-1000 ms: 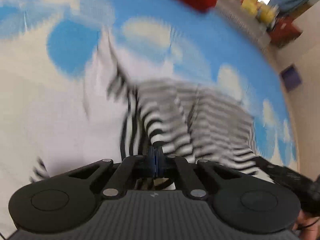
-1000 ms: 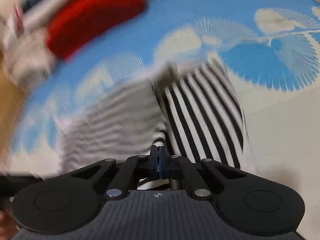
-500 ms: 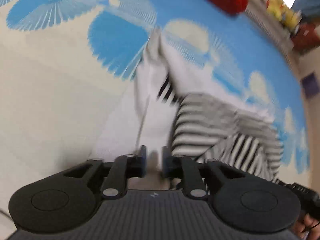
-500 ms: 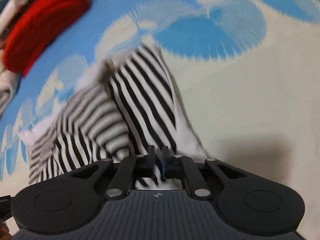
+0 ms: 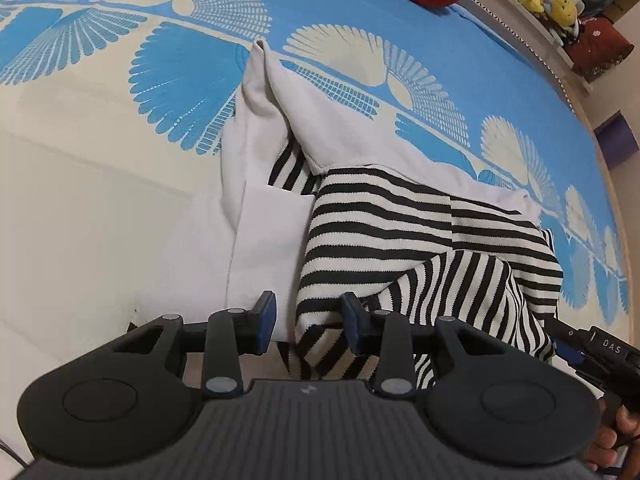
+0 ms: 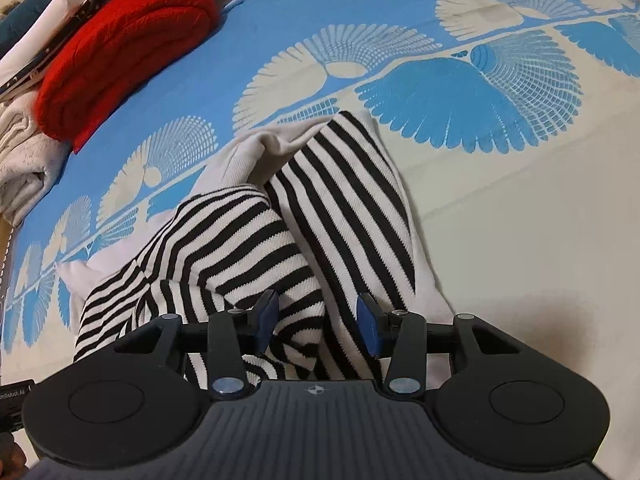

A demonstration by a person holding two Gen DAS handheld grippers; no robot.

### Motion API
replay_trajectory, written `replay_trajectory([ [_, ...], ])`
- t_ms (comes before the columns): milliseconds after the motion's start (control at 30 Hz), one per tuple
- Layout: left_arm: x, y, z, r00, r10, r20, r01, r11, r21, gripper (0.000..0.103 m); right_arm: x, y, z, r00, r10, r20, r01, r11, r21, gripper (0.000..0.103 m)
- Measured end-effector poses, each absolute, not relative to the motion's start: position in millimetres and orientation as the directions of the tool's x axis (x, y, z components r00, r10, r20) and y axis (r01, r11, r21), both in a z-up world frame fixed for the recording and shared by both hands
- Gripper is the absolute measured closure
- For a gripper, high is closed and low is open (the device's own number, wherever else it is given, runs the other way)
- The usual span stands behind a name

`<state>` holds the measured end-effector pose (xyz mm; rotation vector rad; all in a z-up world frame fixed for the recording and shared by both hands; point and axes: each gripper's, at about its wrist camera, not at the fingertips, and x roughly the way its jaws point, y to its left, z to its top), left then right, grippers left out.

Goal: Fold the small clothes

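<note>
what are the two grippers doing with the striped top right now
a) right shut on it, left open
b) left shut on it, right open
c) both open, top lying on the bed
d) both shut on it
c: the left gripper and right gripper both have jaws spread with a gap between the pads, and the striped top lies crumpled on the bed.

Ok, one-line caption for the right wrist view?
Right gripper, jaws open, over a striped garment rumpled on a blue-and-cream bedspread; red knit behind.
</note>
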<state>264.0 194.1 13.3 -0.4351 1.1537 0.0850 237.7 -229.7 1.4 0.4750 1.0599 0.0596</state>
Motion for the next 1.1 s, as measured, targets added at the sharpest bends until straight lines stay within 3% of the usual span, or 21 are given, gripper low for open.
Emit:
replay_trajectory([
  [233, 264.9, 194.5, 11.7, 0.405, -0.149, -0.902, -0.286, 0.916, -0.28, 0.064, 237.7, -226.7, 1.0, 0.493, 0.29, -0.82, 0.154, 0.899, 0.41, 0.083],
  [300, 265.1, 194.6, 11.5, 0.404, -0.149, -0.903, -0.282, 0.918, -0.277, 0.064, 238.3, -225.0, 1.6, 0.494, 0.293, -0.819, 0.142, 0.902, 0.408, 0.097],
  [400, 265.5, 193.9, 11.3, 0.403, -0.147, -0.903, -0.281, 0.92, -0.275, 0.065, 237.7, -222.6, 3.9, 0.501, 0.302, -0.811, 0.117, 0.905, 0.409, 0.102],
  [433, 265.5, 193.8, 11.3, 0.404, -0.148, -0.903, -0.28, 0.92, -0.276, 0.065, 237.4, -221.9, 5.3, 0.504, 0.306, -0.808, 0.108, 0.905, 0.411, 0.102],
  [533, 266.8, 192.6, 14.0, 0.412, -0.162, -0.897, -0.245, 0.928, -0.28, 0.102, 234.6, -223.5, 13.4, 0.532, 0.334, -0.778, 0.092, 0.891, 0.445, 0.102],
  [667, 265.1, 199.7, 40.3, 0.521, -0.095, -0.849, -0.212, 0.948, -0.236, 0.102, 226.1, -229.1, 37.1, 0.606, 0.364, -0.707, 0.059, 0.866, 0.496, 0.103],
  [767, 268.5, 207.9, 30.3, 0.482, -0.065, -0.874, -0.241, 0.949, -0.204, 0.102, 230.9, -239.1, 17.7, 0.509, 0.347, -0.788, 0.159, 0.861, 0.482, 0.102],
  [833, 273.6, 207.5, 12.7, 0.383, -0.086, -0.92, -0.245, 0.951, -0.19, 0.095, 234.6, -241.0, -1.3, 0.419, 0.34, -0.842, 0.195, 0.872, 0.449, 0.102],
  [900, 271.8, 207.4, 19.5, 0.41, -0.059, -0.91, -0.255, 0.951, -0.177, 0.092, 233.9, -239.7, -0.4, 0.422, 0.288, -0.86, 0.203, 0.894, 0.399, 0.097],
  [1033, 264.5, 202.0, 54.6, 0.56, -0.085, -0.824, -0.188, 0.956, -0.227, 0.091, 222.8, -226.3, 44.7, 0.636, 0.153, -0.756, 0.081, 0.962, 0.263, 0.097],
  [1100, 264.1, 196.5, 50.2, 0.549, -0.172, -0.818, -0.136, 0.947, -0.29, 0.091, 219.0, -223.3, 54.7, 0.688, 0.251, -0.681, -0.01, 0.942, 0.336, 0.095],
])
